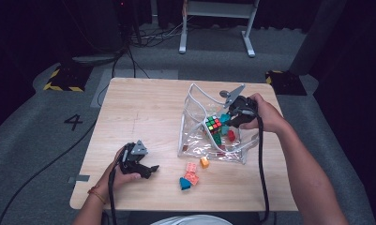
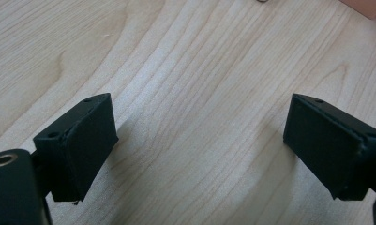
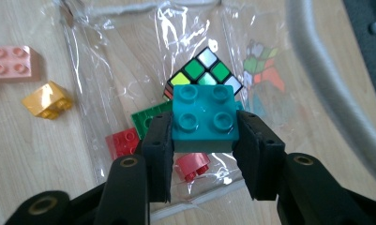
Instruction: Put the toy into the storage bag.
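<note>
The person's forearms are bare, and an orange band circles the wrist of the left hand (image 1: 122, 176). A pale garment shows at the near edge of the high view. Each hand carries a black tool. The left gripper (image 1: 148, 169) bears a grey three-cornered plate on top, as does the right gripper (image 1: 229, 117), and a black cable trails from each. The jaws are thick black blocks with small screw holes; brass-ringed holes mark the arms behind them.
</note>
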Demonstrator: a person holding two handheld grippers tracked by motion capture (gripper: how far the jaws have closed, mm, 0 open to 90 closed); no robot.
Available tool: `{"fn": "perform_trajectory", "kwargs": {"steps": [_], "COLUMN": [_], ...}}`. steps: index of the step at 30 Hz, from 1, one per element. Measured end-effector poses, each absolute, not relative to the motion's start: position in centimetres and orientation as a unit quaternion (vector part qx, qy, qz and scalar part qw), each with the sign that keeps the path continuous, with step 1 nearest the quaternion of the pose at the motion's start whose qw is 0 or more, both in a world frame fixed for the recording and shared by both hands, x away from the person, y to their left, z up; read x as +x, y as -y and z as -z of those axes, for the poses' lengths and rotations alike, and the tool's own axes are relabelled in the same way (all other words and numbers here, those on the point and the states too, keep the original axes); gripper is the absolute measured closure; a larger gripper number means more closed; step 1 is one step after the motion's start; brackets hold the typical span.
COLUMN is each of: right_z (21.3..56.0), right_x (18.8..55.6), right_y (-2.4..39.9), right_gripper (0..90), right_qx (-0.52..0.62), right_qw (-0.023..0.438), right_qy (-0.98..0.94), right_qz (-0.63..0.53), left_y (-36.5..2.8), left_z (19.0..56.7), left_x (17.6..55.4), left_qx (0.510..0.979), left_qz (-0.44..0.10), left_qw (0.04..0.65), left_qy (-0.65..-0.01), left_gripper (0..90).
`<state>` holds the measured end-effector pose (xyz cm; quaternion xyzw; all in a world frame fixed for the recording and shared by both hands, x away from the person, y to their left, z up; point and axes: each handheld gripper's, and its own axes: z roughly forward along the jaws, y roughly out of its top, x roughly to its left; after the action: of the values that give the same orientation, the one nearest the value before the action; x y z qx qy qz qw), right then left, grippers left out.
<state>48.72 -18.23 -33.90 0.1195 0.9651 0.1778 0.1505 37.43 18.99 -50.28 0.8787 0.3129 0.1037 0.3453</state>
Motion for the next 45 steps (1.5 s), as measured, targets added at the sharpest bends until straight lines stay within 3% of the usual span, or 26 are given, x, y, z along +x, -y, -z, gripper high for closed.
{"fn": "perform_trajectory", "kwargs": {"steps": [12, 25, 35, 45], "right_z": [35.2, 35.7, 35.4, 34.1], "right_x": [49.9, 49.5, 49.1, 48.0], "right_y": [17.7, 20.3, 21.7, 23.1], "right_gripper": [59.3, 59.2, 57.0, 52.2], "right_qx": [0.128, 0.176, 0.189, 0.173], "right_qw": [0.147, 0.143, 0.137, 0.149], "right_qy": [-0.974, -0.974, -0.971, -0.954], "right_qz": [-0.112, -0.027, -0.057, -0.192], "left_y": [-19.0, -19.0, -18.9, -19.0], "left_z": [50.3, 50.3, 50.3, 50.3], "left_x": [37.4, 37.4, 37.5, 37.5], "left_qx": [0.879, 0.878, 0.879, 0.879], "left_qz": [-0.104, -0.107, -0.107, -0.106], "left_qw": [0.345, 0.344, 0.344, 0.344], "left_qy": [-0.313, -0.315, -0.313, -0.313], "left_gripper": [9.9, 9.8, 9.5, 9.5]}}
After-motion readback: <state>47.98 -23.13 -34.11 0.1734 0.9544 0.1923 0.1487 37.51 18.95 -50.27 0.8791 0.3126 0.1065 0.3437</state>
